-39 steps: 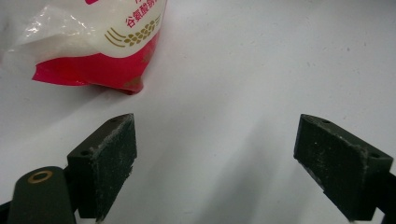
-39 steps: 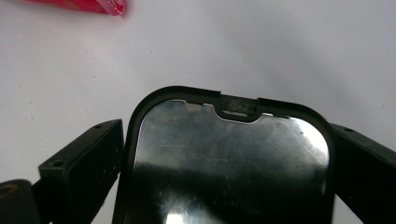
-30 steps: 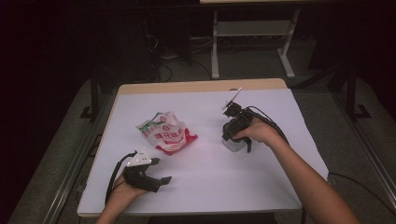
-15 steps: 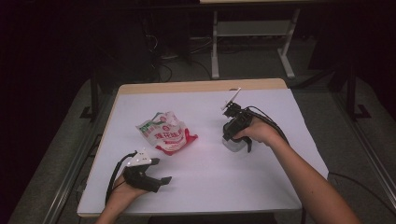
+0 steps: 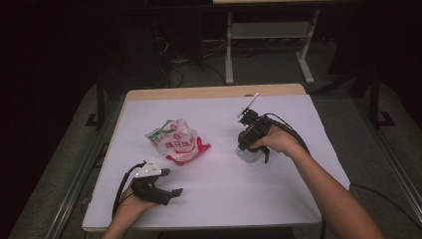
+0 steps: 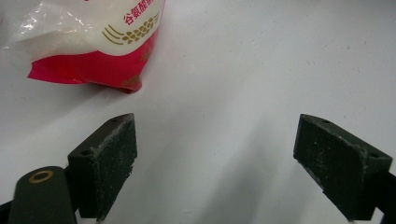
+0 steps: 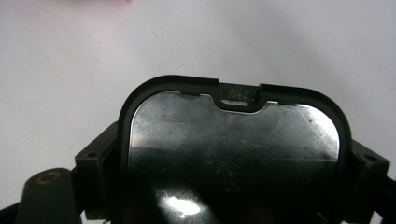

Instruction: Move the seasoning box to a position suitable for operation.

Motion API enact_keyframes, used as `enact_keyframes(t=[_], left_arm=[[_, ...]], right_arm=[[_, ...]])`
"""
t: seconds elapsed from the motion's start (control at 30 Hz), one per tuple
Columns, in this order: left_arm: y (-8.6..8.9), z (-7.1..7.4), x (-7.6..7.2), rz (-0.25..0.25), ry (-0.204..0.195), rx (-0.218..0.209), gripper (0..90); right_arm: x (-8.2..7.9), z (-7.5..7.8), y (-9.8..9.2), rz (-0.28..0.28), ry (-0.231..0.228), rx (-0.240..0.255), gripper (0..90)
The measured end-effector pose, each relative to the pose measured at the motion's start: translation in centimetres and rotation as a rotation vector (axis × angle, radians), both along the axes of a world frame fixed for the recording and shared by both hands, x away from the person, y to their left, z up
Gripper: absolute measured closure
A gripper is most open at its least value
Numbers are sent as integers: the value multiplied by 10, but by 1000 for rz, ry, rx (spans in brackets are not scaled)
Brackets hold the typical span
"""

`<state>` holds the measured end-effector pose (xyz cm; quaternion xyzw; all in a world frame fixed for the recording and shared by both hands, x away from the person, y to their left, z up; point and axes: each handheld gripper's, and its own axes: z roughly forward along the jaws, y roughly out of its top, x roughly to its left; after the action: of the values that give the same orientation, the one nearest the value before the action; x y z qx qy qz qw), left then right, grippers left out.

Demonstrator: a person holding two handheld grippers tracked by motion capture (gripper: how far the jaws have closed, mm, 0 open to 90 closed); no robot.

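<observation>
The right hand-held gripper (image 7: pixel 233 186) was clamped on a dark-rimmed container (image 7: pixel 233 154) near the desk's (image 5: pixel 278 199) right edge; the left hand-held gripper (image 6: pixel 215 163), jaws apart, lay just beside the snack bag (image 6: pixel 93 42).

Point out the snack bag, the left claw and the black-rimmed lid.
snack bag (image 5: pixel 175 141): high view, printed front panel.
left claw (image 6: pixel 215 170): left gripper view, midway between its open fingertips.
black-rimmed lid (image 7: pixel 233 140): right gripper view, shiny centre.

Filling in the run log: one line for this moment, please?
left gripper: open, empty, near bag | right gripper: shut on black-rimmed container | table: white
</observation>
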<state>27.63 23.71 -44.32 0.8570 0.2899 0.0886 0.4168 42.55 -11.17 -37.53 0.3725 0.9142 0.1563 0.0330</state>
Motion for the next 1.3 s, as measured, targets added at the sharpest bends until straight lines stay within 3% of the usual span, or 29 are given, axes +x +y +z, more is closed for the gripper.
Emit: enact_keyframes(t=[0.23, 0.7, 0.93, 1.03, 1.13, 1.3], left_arm=[[-1, 0, -1, 10, 2, -12, 132], [12, 0, -15, 63, 4, -28, 132], [13, -1, -17, 66, 5, -28, 131], [13, 0, -18, 74, 12, -59, 131], [12, 0, -19, 76, 8, -63, 130], [10, -1, -18, 67, 7, -41, 131]], right_arm=[[-10, 6, 2, 40, -6, 10, 151], [-49, 15, 26, 207, -13, 11, 152], [-69, 10, 39, 268, 0, 36, 152], [-74, 5, 43, 285, 8, 38, 152], [-79, 2, 46, 302, 7, 30, 152], [-87, 2, 51, 331, 2, 28, 152]])
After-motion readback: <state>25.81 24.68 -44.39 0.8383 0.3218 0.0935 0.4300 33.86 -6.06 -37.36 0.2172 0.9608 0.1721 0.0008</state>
